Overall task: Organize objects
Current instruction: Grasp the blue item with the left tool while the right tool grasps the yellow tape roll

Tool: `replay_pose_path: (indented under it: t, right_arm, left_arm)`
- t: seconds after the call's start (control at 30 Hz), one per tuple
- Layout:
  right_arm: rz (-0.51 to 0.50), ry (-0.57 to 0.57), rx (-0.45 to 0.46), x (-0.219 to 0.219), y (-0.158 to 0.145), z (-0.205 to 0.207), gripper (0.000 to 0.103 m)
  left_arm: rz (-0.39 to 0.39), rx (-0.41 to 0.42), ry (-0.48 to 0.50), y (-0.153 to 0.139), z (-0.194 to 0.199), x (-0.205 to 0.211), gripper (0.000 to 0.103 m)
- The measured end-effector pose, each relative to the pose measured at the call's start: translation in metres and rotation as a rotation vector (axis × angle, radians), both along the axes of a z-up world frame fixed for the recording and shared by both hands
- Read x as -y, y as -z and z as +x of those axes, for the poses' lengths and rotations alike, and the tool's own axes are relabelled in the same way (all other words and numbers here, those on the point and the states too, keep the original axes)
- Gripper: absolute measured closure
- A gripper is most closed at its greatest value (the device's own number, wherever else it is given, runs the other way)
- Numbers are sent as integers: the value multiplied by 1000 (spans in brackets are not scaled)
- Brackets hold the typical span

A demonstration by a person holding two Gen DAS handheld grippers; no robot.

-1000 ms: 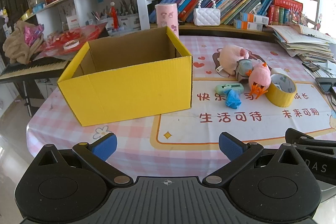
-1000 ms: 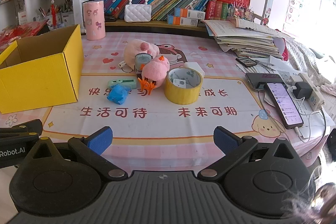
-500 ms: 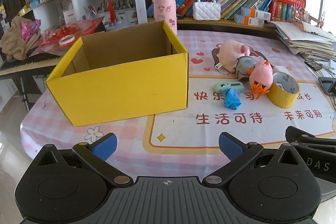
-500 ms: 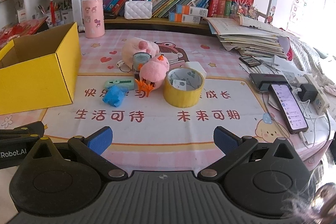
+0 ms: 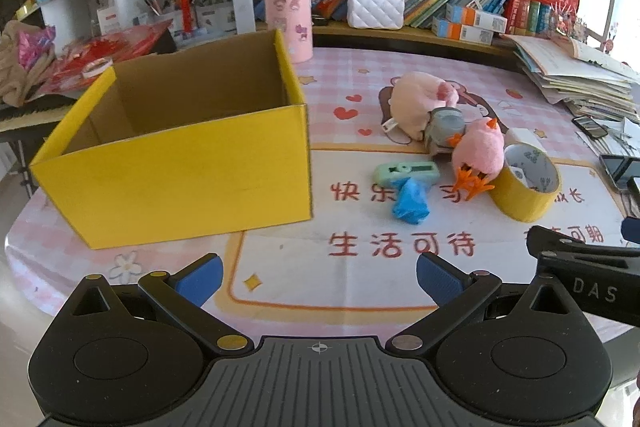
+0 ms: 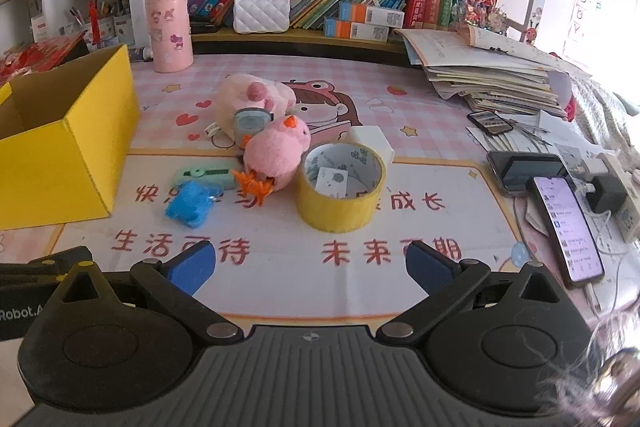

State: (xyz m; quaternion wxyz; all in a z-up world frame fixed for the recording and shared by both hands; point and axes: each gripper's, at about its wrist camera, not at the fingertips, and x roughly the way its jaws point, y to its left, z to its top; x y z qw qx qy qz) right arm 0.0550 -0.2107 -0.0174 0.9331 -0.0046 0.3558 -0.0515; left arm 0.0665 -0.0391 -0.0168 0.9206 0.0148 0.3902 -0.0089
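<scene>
From the left wrist view, the left claw (image 5: 318, 274) hangs spread wide with nothing between its blue pads, low over the near edge of the table (image 5: 360, 291). The yellow box (image 5: 180, 171) stands open-topped just ahead and to the left of it, and I can see no contents in the part of its inside that shows. To the right of the box, well apart from its wall, lies a small cluster: a mint-green tool (image 5: 405, 174) with a blue crumpled piece (image 5: 410, 205) touching its near side, then a pink chick toy (image 5: 478, 153) leaning against a yellow tape roll (image 5: 526, 183). Behind the chick sits a grey tape roll (image 5: 445, 125) against a pale pink plush (image 5: 418, 101). A pink canister (image 5: 289, 21) stands behind the box's far right corner.

From the right wrist view, the right claw (image 6: 312, 267) is likewise released and empty, hovering above the printed mat. The yellow tape roll (image 6: 340, 187) stands straight ahead of it, with the pink chick toy (image 6: 276, 155) touching its left side and a white block (image 6: 370, 141) just behind. The blue crumpled piece (image 6: 190, 203) lies between the chick and the yellow box (image 6: 60, 155), which sits at the far left. Right of the tape roll, well apart, a lit phone (image 6: 568, 223) lies near the table edge.
</scene>
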Motion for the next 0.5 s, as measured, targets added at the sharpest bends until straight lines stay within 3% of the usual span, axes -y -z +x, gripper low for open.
replay_pose_path:
  t: [0.5]
  right_arm:
    - [13,-103,-51,46,18,77,13]
  left_arm:
    - [-13,-15,-56,5,34,41,5]
